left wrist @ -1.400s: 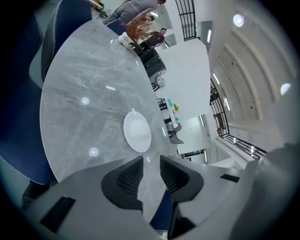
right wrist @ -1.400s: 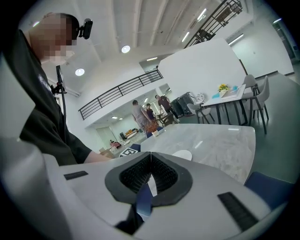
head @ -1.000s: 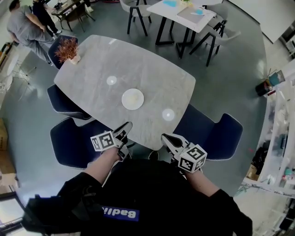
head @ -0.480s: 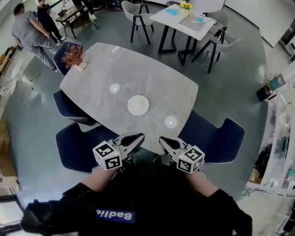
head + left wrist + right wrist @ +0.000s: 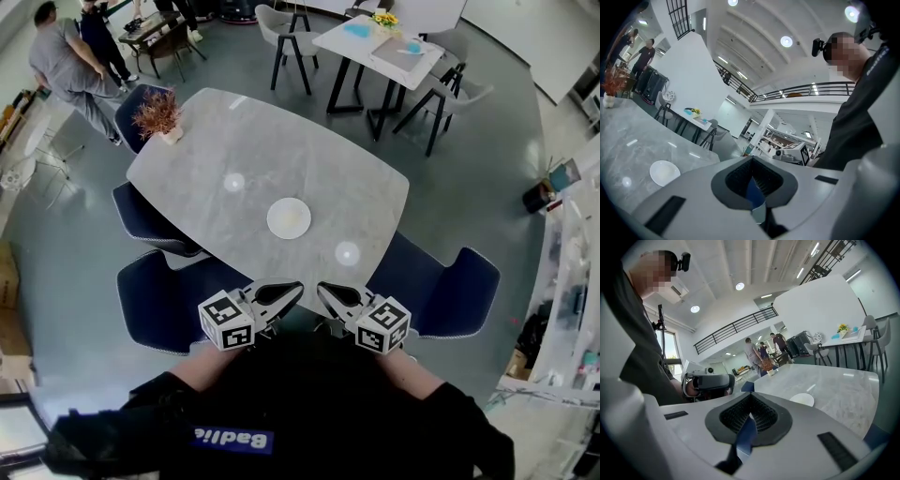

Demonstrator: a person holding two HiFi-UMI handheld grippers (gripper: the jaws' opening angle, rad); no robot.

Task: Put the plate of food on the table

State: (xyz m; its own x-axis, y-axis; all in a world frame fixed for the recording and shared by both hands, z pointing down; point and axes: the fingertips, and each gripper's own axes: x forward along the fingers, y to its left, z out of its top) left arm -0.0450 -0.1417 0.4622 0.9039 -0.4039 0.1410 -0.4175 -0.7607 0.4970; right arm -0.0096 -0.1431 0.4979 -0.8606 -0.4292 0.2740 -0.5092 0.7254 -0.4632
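A white plate (image 5: 289, 217) is seen lying flat on the grey marbled worktop (image 5: 281, 131), roughly at its middle and a little toward the near side, with a pale yellowish patch visible on its surface. The plate is touched by neither gripper. The left gripper (image 5: 287, 292) is held at the near edge of the worktop, close to the person's body, and its jaws are clenched together with nothing caught between them. The right gripper (image 5: 327, 292) is held just beside it to the right, at the same near edge, and its jaws are likewise pressed together and empty. The tips of the two grippers are turned toward each other, and both are kept well apart from the plate. A potted plant (image 5: 158, 113) with reddish foliage is placed at the far left corner of the worktop. Dark blue chairs (image 5: 159, 300) are set along the near and left sides. A white table (image 5: 380, 39) with pale chairs is seen farther off, and two people (image 5: 64, 64) are seen standing at the far left.
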